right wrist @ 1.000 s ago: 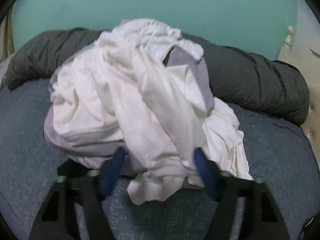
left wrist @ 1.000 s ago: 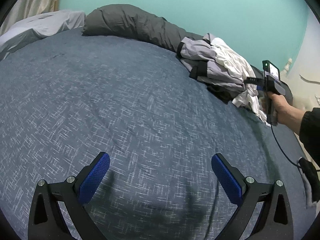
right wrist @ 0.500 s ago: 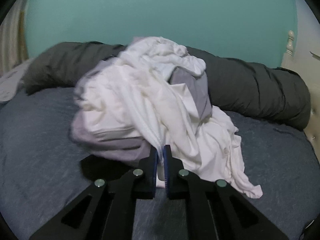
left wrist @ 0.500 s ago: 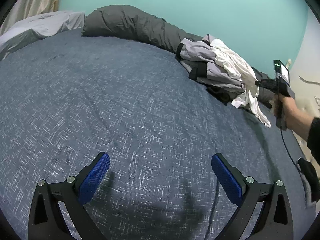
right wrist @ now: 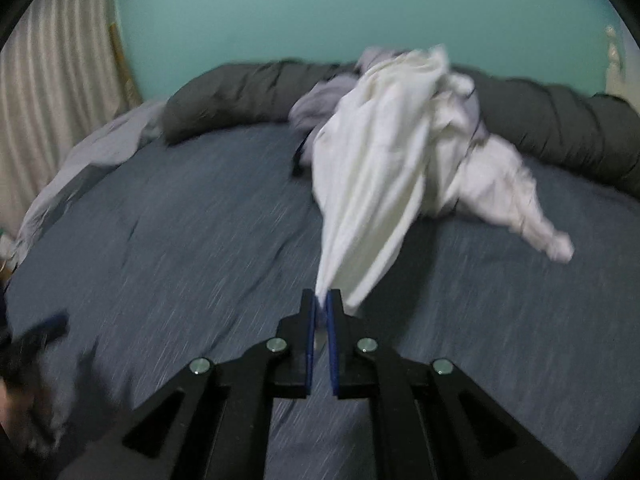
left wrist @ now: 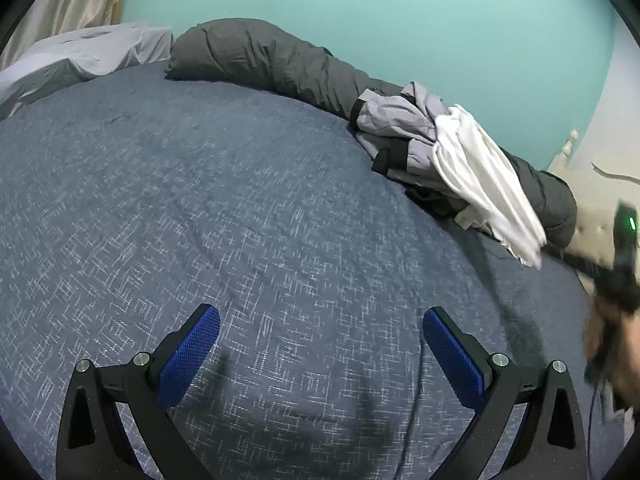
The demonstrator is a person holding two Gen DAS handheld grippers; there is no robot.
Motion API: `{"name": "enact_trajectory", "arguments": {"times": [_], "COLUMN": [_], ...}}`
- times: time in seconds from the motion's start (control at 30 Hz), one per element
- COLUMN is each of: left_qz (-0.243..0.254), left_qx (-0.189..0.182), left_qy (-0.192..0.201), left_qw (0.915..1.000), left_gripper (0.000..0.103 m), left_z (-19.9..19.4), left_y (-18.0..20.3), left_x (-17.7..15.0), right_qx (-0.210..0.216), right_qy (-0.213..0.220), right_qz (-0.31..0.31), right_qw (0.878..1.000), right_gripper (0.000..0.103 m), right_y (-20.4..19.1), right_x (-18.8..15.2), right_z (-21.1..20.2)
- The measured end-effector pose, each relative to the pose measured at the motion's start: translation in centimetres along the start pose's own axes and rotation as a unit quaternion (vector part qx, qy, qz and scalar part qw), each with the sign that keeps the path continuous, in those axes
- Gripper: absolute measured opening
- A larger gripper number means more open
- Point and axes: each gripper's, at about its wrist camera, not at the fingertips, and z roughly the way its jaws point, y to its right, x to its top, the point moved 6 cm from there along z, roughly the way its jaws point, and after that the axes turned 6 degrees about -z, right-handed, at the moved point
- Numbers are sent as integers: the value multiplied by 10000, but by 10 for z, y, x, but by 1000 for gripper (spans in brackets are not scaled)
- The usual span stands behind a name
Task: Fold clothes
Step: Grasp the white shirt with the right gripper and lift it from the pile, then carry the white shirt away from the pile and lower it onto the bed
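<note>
home bedroom, big bed [left wrist: 200, 208] with blue-grey cover, rolled dark duvet [left wrist: 272, 64] along teal wall [left wrist: 400, 20], curtain [right wrist: 52, 120] far left

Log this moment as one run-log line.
right gripper: shut on white garment, stretched from clothes pile | left gripper: open, empty, over blue bedspread

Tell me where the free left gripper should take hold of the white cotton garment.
Grip the white cotton garment on its loose hanging edge beside the right gripper, coming in from the open blue bedspread side. The cloth is stretched taut there, clear of the grey pile; left gripper is open.
</note>
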Motion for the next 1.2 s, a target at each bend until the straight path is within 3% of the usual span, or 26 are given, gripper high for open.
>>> {"name": "enact_trajectory", "arguments": {"times": [0.13, 0.3, 0.37, 0.43, 0.47, 0.63, 0.77, 0.8, 0.87, 0.93, 0.97, 1.2], "left_qz": [1, 47, 48, 65, 78, 99, 118, 115, 107, 107, 109, 214], "left_qx": [-62, -79, -74, -58, -46, 7, 56, 68, 84, 81, 77, 79], "left_qy": [-46, -67, -89, -111, -117, -133, -170, -179, -199, -222, -232, -144], "left_qw": [10000, 9999, 9999, 9999, 9999, 9999, 9998, 9998, 9997, 9997, 9996, 9996], "left_gripper": [103, 103, 103, 103, 103, 103, 103, 103, 103, 103, 103, 103], "left_z": [0, 1, 3, 5, 6, 10, 14, 15, 17, 19, 19, 13], "left_y": [1, 2, 2, 2, 2, 0, -3, -3, -4, -6, -6, 0], "left_x": [-1, -2, -4, -4, -5, -6, -7, -7, -8, -9, -9, -6], "right_qx": [317, -254, -365, -572, -652, -1096, -1170, -1142, -1030, -921, -867, -335], "right_qy": [-410, -173, -116, -181, -225, -771, -1045, -1081, -1088, -1071, -1062, -649], "right_qz": [7, 393, 559, 485, 464, 614, 825, 836, 795, 706, 662, 648], "right_qw": [9987, 9988, 9977, 9970, 9965, 9891, 9842, 9840, 9855, 9875, 9883, 9952], "right_gripper": [5, 9, 18, 58, 63, 67, 67, 66, 50, 15, 9, 4], "right_y": [-19, 8, 21, 26, 29, 56, 72, 74, 71, 65, 63, 29], "right_x": [-30, -10, 4, 11, 13, 2, -19, -21, -23, -24, -24, -19], "right_z": [-4, -11, -4, 11, 20, 75, 103, 109, 112, 110, 110, 51]}}
